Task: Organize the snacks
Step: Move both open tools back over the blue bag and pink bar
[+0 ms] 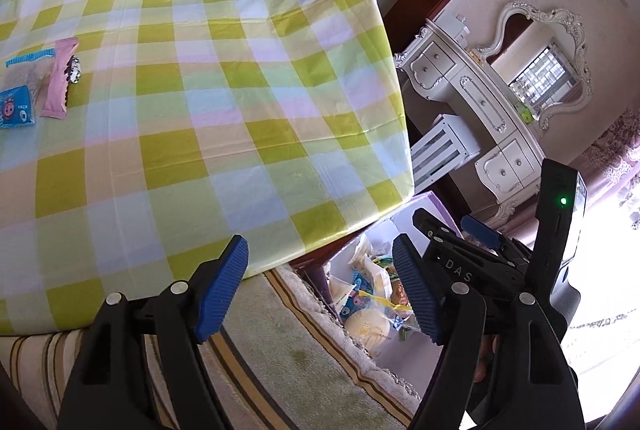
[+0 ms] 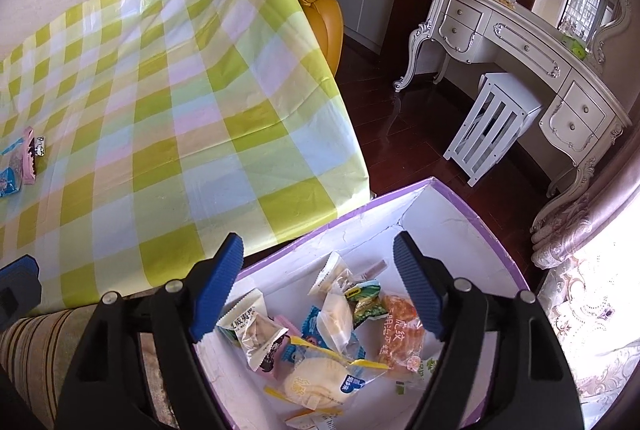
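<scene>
Left wrist view. The left gripper (image 1: pixel 320 286) stands wide open with nothing between its blue pads (image 1: pixel 222 294), poised over the near edge of the table (image 1: pixel 240 78). Three snacks remain at the table's far left: a pink pack (image 1: pixel 58 82), a blue pack (image 1: pixel 16 108) touching its left side, and a small candy (image 1: pixel 73 69) against its right side. A clear wrapper with a blue strip appears to lie behind the blue pack. Right of the table, lower down, the box (image 1: pixel 430 200) shows part of its load, with the right gripper (image 1: pixel 444 226) above it.

Right wrist view. The right gripper (image 2: pixel 318 288) hangs over the box (image 2: pixel 472 214), jaws wide apart and empty. Inside lie loose wrapped snacks: a round white bun (image 2: pixel 316 384), an orange cake pack (image 2: pixel 402 330), a green candy (image 2: pixel 366 304) and others. The pink pack (image 2: pixel 29 154) sits at the table's far left edge.

Handling, as judged. The remaining packs look light, soft and crinkly, with slick film that may slide on the plastic cloth. The pink pack is best pinched across its narrow middle, pads on its long edges; a firm squeeze could crush brittle contents. The small candy offers little to grip and may skid when touched.
</scene>
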Action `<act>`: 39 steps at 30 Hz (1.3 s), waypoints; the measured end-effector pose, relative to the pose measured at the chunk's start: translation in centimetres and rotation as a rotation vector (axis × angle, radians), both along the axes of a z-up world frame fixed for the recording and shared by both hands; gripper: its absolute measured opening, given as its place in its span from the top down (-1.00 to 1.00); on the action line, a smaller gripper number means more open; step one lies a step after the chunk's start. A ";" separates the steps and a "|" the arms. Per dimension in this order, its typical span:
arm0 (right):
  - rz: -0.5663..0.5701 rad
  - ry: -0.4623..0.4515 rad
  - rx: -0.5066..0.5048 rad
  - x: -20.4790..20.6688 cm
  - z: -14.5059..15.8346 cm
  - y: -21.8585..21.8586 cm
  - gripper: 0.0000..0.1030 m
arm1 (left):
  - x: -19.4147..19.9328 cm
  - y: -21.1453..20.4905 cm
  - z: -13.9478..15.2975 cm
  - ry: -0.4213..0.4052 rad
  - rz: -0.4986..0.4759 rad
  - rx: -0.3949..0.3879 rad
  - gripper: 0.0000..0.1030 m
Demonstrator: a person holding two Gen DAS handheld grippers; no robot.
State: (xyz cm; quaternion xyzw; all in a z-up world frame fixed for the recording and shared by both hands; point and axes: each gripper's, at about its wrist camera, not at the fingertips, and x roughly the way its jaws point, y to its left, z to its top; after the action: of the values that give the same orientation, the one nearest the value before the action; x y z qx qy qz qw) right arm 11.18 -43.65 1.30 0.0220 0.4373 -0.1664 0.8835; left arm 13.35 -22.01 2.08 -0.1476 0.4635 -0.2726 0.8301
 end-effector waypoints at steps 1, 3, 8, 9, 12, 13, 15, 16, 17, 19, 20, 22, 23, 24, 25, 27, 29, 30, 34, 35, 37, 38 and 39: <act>0.007 0.000 0.001 0.2 0.0 0.3 -0.50 | 0.3 0.6 0.0 0.000 0.019 -0.001 -0.40; 0.024 0.001 0.004 0.6 0.1 1.0 -0.51 | 0.8 2.1 0.0 0.004 0.060 -0.005 -0.40; 0.061 -0.003 0.020 1.5 0.5 2.7 -0.51 | 2.4 6.4 -0.3 0.014 0.180 -0.010 -0.40; 0.070 -0.004 0.024 1.7 0.6 3.2 -0.51 | 2.7 7.2 -0.3 0.016 0.203 -0.010 -0.40; 0.100 -0.007 0.033 2.2 0.9 4.5 -0.51 | 3.6 9.9 -0.3 0.016 0.267 -0.005 -0.40; 0.109 -0.009 0.038 2.4 1.0 5.0 -0.51 | 3.9 10.8 -0.2 0.014 0.287 -0.003 -0.40; 0.127 -0.013 0.043 2.8 1.1 6.0 -0.51 | 4.4 12.6 0.0 0.005 0.327 0.006 -0.40; 0.137 -0.014 0.049 3.1 1.2 6.4 -0.51 | 4.8 13.5 0.1 0.001 0.348 0.010 -0.40; 0.145 -0.015 0.057 3.3 1.3 6.9 -0.51 | 5.1 14.5 0.2 -0.003 0.368 0.016 -0.40; 0.163 -0.019 0.073 3.8 1.3 7.8 -0.51 | 5.8 16.3 0.4 -0.012 0.408 0.033 -0.40; 0.172 -0.021 0.078 4.0 1.4 8.3 -0.51 | 6.1 17.2 0.4 -0.016 0.427 0.042 -0.40; 0.188 -0.026 0.088 4.5 1.5 9.3 -0.51 | 6.9 19.0 0.4 -0.018 0.466 0.059 -0.40; 0.196 -0.030 0.092 4.7 1.6 9.8 -0.51 | 7.3 19.8 0.4 -0.019 0.483 0.068 -0.40; 0.202 -0.032 0.090 5.0 1.6 10.4 -0.51 | 7.8 20.5 0.3 -0.020 0.497 0.080 -0.40; 0.209 -0.031 0.085 5.3 1.6 10.9 -0.51 | 8.2 21.1 0.2 -0.018 0.508 0.095 -0.40; 0.229 -0.030 0.083 5.9 1.6 12.0 -0.51 | 9.2 22.1 -0.3 -0.008 0.522 0.117 -0.40; 0.248 -0.035 0.085 6.4 1.6 13.2 -0.51 | 10.3 22.8 -0.9 0.000 0.528 0.137 -0.43; 0.257 -0.036 0.086 6.7 1.6 13.8 -0.51 | 10.6 23.0 -1.2 0.002 0.530 0.148 -0.45; 0.296 -0.044 0.107 8.1 1.5 16.0 -0.51 | 12.2 23.0 -2.2 0.014 0.508 0.183 -0.60; 0.305 -0.052 0.117 8.4 1.5 16.4 -0.51 | 12.6 22.7 -2.4 0.017 0.495 0.196 -0.64; 0.323 -0.067 0.129 8.9 1.7 17.5 -0.51 | 13.4 22.2 -2.8 0.014 0.475 0.226 -0.67; 0.333 -0.072 0.130 9.2 1.8 18.0 -0.51 | 13.7 22.0 -3.1 0.011 0.474 0.244 -0.68; 0.345 -0.076 0.131 9.5 1.8 18.6 -0.51 | 14.1 21.9 -3.4 0.014 0.473 0.259 -0.68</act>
State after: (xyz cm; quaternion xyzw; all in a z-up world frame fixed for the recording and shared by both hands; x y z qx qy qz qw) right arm 20.73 -25.01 3.10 0.0103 0.4109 0.0175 0.9114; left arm 27.41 -0.12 -1.31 -0.1464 0.4529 -0.0086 0.8794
